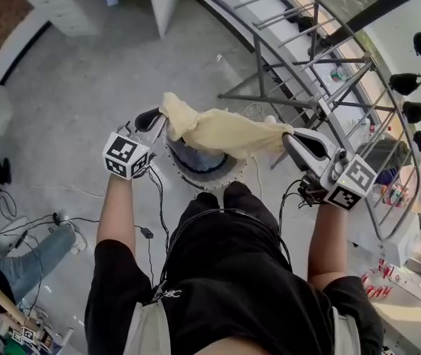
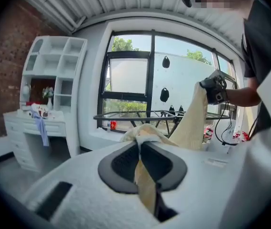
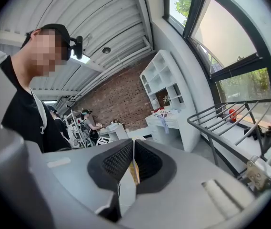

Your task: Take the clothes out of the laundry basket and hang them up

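Fingers [image 1: 148,120] above grey floor [image 1: 106,72], beside rack [image 1: 284,102]

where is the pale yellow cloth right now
In the head view, the pale yellow cloth hangs mid-frame, stretched between the left gripper and right gripper, above the round laundry basket.

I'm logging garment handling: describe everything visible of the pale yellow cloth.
The pale yellow cloth looks soft, thin and creased. It spans the air roughly level between the left hand-held gripper and the right hand-held gripper, each shut on one bunched end. It hangs above the laundry basket, seemingly clear of it.
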Motion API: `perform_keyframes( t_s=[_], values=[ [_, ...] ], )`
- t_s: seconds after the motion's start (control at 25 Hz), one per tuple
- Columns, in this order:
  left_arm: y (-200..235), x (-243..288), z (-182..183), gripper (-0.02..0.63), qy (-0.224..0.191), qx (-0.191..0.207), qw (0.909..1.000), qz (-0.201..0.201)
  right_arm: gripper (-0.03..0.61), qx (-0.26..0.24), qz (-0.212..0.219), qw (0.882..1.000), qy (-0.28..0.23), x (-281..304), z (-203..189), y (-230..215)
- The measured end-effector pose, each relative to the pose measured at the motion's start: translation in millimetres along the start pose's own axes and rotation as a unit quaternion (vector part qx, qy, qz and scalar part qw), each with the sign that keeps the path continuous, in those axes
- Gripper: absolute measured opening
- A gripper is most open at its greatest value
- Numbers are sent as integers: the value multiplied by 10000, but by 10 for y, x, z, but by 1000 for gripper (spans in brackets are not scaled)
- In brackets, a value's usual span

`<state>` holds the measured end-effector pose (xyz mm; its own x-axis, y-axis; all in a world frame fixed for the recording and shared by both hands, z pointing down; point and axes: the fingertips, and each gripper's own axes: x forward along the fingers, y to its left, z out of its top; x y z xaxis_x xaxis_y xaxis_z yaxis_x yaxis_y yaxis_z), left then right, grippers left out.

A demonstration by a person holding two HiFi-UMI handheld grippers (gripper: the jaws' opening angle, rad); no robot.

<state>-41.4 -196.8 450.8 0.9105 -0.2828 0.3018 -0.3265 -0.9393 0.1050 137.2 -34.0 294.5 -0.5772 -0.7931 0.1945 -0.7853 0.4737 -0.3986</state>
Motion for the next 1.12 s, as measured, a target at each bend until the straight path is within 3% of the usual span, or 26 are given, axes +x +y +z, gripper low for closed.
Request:
perform_keyframes(
  t_s=[0.32, 0.68, 0.84, 1.12],
  values=[
    [-91, -413, 1230, 18, -569, 679, 9957, 272, 26, -942, -246, 9950, 239, 236, 265, 2],
    [-399, -792, 2647, 18, -1444, 1397, 9774, 654, 26, -1769, -476, 9815, 562, 343, 457, -6],
    [-611, -713, 2913, 18, -1403, 1882, 9692, 750, 26, -1971, -613, 9769, 553, 264, 566, -48],
    [-776, -582, 3154, 20, -1536, 1901, 9672, 695, 26, -2112, -1064, 9713, 260, 78, 726, -201]
  ],
)
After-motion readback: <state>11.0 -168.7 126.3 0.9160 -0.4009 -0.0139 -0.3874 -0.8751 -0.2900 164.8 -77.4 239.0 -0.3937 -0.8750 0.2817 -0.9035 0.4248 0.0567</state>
